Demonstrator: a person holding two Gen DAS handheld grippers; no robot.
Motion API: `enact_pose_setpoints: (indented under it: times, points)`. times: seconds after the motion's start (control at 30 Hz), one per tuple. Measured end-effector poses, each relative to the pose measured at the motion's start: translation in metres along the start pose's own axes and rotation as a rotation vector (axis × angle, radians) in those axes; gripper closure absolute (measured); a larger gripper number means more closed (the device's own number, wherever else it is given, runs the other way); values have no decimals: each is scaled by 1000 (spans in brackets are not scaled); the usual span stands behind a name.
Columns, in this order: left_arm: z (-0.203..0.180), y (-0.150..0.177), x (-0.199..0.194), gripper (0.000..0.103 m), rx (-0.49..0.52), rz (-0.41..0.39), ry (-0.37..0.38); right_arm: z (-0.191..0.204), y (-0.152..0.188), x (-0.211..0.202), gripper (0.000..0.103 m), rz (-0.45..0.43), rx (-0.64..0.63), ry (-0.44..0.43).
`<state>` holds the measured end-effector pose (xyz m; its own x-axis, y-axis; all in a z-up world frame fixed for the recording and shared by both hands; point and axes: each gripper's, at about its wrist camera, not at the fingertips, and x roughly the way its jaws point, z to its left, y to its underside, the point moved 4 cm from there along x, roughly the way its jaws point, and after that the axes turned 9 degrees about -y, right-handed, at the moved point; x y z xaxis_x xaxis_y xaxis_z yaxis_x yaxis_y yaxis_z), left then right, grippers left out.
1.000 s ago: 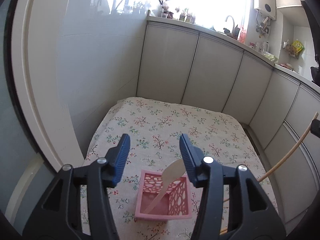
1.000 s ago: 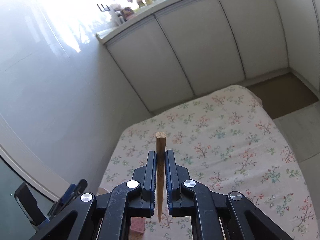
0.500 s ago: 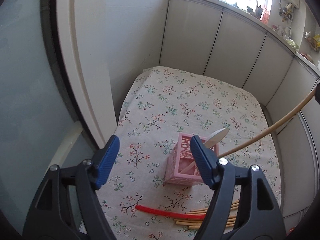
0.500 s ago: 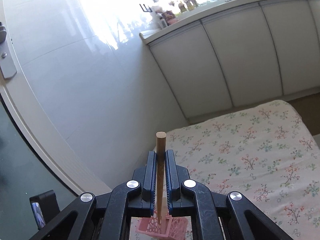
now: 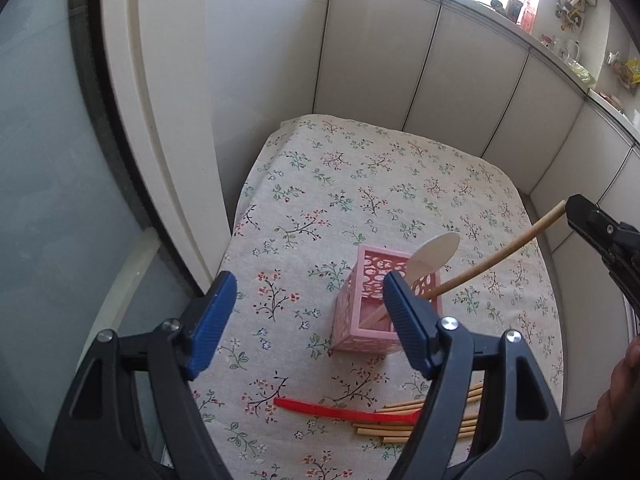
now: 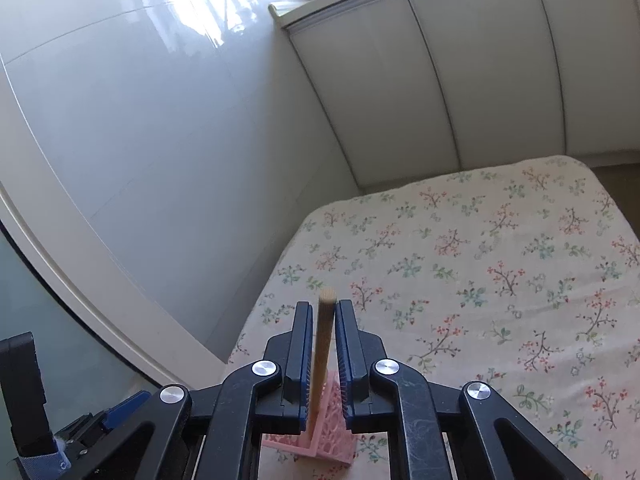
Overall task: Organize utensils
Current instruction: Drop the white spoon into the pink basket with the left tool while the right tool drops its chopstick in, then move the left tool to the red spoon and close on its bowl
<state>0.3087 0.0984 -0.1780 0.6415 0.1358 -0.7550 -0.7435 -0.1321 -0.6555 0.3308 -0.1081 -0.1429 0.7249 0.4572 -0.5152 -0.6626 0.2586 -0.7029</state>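
A table with a flowery cloth (image 5: 360, 184)

The cloth is pale, with little red, pink and green flower twigs all over it. A pink box with holes in its sides (image 5: 360, 320) stands on the cloth, near the front. Closer still lies a long red stick-like thing (image 5: 320, 410). Its right end touches a small heap of thin tan sticks (image 5: 396, 424) lying flat on the cloth.

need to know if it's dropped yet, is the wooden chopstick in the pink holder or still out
In: the wooden chopstick has its lower end inside the pink holder. The right gripper has just been opening, with gaps at both pads.
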Motion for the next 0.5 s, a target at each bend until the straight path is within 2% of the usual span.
enact_pose_setpoints:
  times: [0.03,0.07,0.2,0.27,0.5]
  points:
    - [-1,0,-1,27,1,3,5,-1,-1,-5,70,-4,1,1]
    - [-2,0,-2,27,4,9,13,-3,-2,-10,62,-10,2,4]
    - [-7,4,-9,25,33,24,42,-12,-1,-32,57,21,3,38]
    - [-14,8,-12,25,65,35,57,-21,4,-42,48,53,19,68]
    - [-45,31,-22,24,195,88,113,-69,27,-71,28,183,118,188]
